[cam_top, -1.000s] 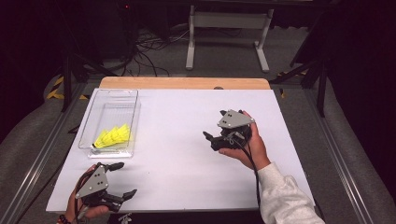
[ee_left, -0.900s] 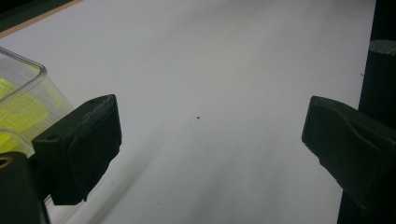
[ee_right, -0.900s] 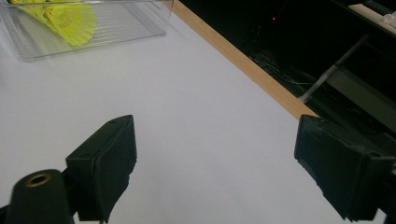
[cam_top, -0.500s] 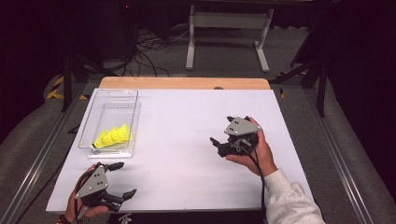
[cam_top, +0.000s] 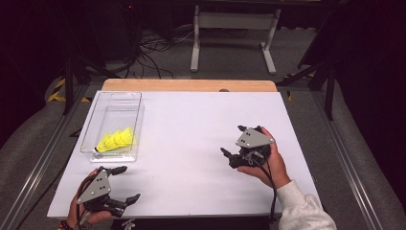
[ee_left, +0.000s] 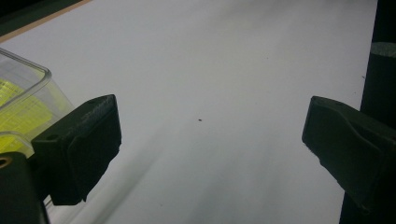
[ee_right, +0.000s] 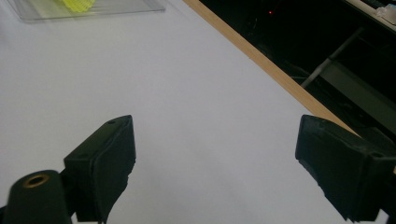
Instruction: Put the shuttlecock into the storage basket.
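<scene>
Both grippers stand wide open and empty. Over the last second the right gripper (cam_top: pixel 238 154) has drawn back from mid-table toward the near right, while the left gripper (cam_top: pixel 118 184) has stayed put at the near left corner. The yellow shuttlecocks (cam_top: pixel 116 140) lie in the near end of the clear bin (cam_top: pixel 119 97) on the left side of the table (cam_top: pixel 191 124), just beyond the left gripper. The pull-back, with nothing held, suggests the placing is done and the hands are returning to rest.
</scene>
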A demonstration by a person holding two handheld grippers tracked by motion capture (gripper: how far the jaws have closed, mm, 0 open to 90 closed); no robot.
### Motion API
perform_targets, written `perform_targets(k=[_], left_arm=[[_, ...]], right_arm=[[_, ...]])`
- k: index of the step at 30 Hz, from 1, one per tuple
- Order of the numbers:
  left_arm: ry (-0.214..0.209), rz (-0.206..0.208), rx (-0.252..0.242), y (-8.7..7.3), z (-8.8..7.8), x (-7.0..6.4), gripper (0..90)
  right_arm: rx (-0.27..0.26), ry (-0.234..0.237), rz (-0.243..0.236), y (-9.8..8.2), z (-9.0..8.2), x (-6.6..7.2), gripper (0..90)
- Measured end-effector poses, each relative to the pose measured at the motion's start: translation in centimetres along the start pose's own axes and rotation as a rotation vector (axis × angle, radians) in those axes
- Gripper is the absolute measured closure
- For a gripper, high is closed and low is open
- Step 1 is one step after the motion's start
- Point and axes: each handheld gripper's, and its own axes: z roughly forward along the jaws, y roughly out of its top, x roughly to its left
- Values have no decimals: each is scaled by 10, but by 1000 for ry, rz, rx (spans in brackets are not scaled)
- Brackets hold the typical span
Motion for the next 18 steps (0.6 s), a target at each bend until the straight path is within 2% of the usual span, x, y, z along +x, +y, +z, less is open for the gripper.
perform_targets(k=[7,18], left_arm=[[7,0,-6,1,-1,0,54],[16,-4,-21,1,-3,1,52]], right_arm=[[-3,-3,-13,-10,-6,3,127],[-6,-17,-6,-27,-15,4,123]])
